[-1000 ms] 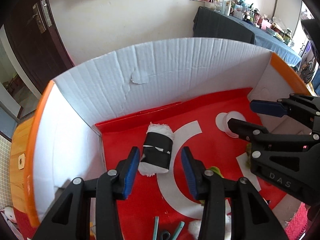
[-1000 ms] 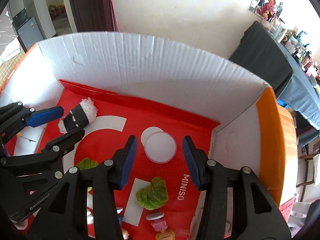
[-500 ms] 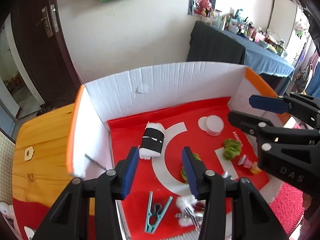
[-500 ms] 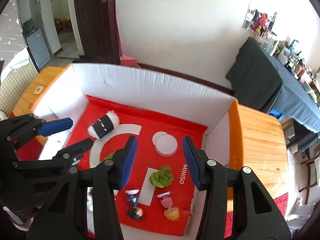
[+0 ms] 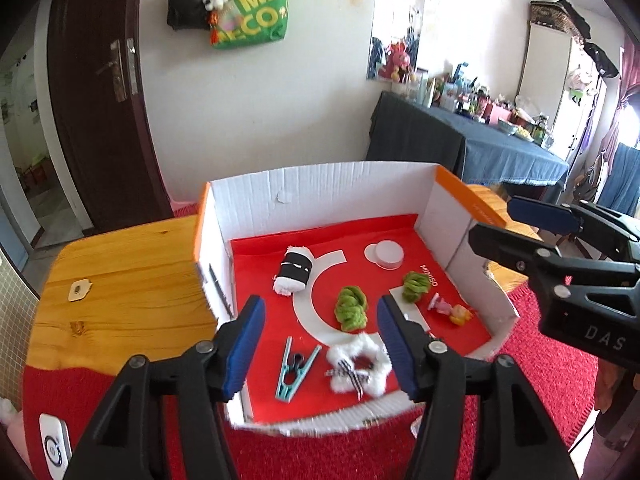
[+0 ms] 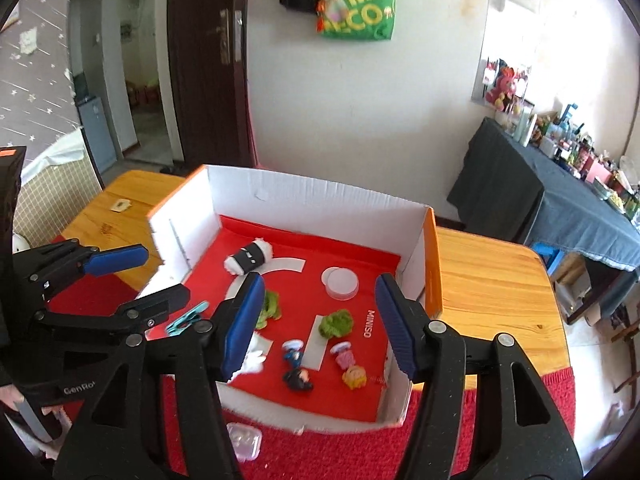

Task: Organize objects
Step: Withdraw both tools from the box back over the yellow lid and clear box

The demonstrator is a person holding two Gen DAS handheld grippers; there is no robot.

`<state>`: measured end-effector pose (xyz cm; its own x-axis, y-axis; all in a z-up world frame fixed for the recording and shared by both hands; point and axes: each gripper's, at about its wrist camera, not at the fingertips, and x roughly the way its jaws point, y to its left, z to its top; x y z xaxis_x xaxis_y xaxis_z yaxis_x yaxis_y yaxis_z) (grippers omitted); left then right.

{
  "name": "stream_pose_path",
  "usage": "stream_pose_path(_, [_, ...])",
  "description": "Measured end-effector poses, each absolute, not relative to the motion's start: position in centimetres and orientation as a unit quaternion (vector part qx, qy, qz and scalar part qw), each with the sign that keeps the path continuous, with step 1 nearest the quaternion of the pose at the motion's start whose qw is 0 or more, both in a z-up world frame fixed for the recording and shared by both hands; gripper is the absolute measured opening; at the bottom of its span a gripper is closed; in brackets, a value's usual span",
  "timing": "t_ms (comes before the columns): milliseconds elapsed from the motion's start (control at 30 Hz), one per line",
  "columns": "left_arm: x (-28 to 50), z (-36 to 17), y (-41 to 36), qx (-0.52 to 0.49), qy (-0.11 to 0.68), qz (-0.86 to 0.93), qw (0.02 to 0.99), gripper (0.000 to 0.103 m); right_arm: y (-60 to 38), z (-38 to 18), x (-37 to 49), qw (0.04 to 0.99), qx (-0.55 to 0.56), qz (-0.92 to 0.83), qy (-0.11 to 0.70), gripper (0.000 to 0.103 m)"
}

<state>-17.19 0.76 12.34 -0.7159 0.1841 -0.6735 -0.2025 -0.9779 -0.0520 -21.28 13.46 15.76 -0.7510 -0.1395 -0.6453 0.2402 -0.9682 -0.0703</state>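
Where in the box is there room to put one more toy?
Bare red floor runs along the back wall, between the black-and-white roll and the white lid. The front is crowded: clip, fluffy ring, green scrunchies and little figures.

A wooden counter (image 6: 492, 276) with rounded corners fills the lower half of both views. A fuzzy red mat (image 6: 344, 456) covers its near part. A cardboard box (image 5: 320, 184), white inside with orange outer sides, sits in the middle of the frame, its near edge on the mat. In the left wrist view, a small pale tag (image 5: 78, 291) lies on the bare wood at centre left, well apart from the box, and a white device (image 5: 54, 444) rests on the mat at lower left. In the right wrist view, a small clear plastic case (image 6: 244, 440) lies on the mat just below the box's near wall.
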Motion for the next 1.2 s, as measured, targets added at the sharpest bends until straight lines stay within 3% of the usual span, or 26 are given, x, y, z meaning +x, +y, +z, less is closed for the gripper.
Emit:
stream_pose_path(267, [-11.8,12.0,0.1,-0.31,0.007,0.946,0.089,0.076,14.3,15.6,-15.1,0.11,0.292,-0.949,0.054,0.068])
stream_pose_path(500, [-8.4,9.7,0.3,-0.305,0.005,0.948,0.087,0.086,14.9,12.2,-11.0,0.108,0.288,-0.951,0.046,0.078])
stream_pose_path(900, [-7.1,5.7,1.3,-0.34,0.006,0.937,0.082,0.089,17.3,6.8,-9.8,0.092,0.341,-0.936,-0.001,0.079])
stream_pose_path(1200, [-6.8,3.6,3.0,-0.398,-0.012,0.907,0.14,0.089,18.8,5.8,-10.4,0.08,0.355,-0.931,-0.018,0.079])
